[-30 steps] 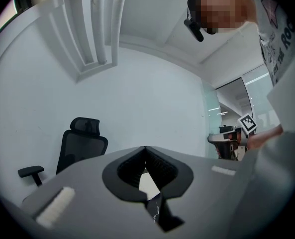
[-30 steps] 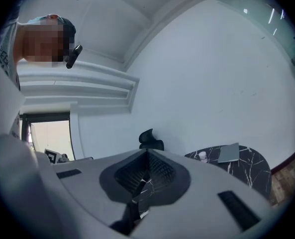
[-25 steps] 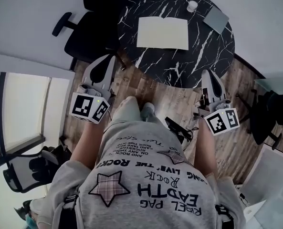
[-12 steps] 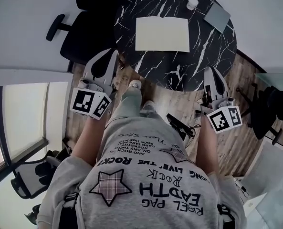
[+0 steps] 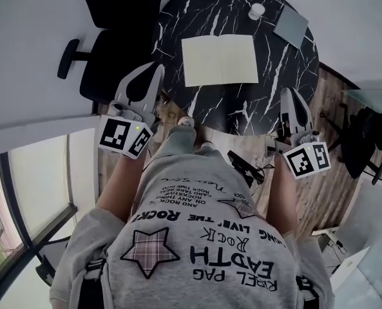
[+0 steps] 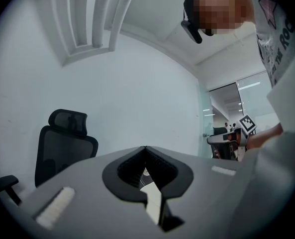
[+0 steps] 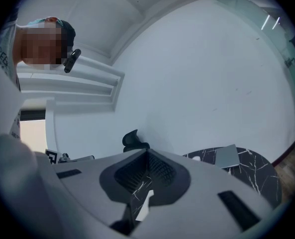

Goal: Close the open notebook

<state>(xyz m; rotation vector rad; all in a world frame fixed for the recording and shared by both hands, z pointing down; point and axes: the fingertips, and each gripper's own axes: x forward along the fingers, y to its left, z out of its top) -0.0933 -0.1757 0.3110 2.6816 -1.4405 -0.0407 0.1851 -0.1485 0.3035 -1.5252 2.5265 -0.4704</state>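
The open notebook (image 5: 219, 59) lies flat with pale blank pages on the round black marble table (image 5: 242, 105). My left gripper (image 5: 160, 67) is shut and empty, level, its tips at the table's near-left rim, short of the notebook's left corner. In the left gripper view the left gripper (image 6: 145, 148) has its jaws closed tip to tip. My right gripper (image 5: 286, 93) is also shut and empty, over the table's near-right rim, to the right of and nearer than the notebook. In the right gripper view the right gripper (image 7: 147, 152) points past the table (image 7: 254, 171).
A small white cup (image 5: 257, 9) and a flat grey tablet-like thing (image 5: 291, 26) sit at the table's far side. A black office chair (image 5: 107, 50) stands left of the table, another dark chair (image 5: 364, 140) at the right. Cables (image 5: 245, 166) lie on the wooden floor.
The person has stepped toward the table. Both grippers have moved forward to its near rim, and the notebook lies closer below them. Both pairs of jaws stay closed.
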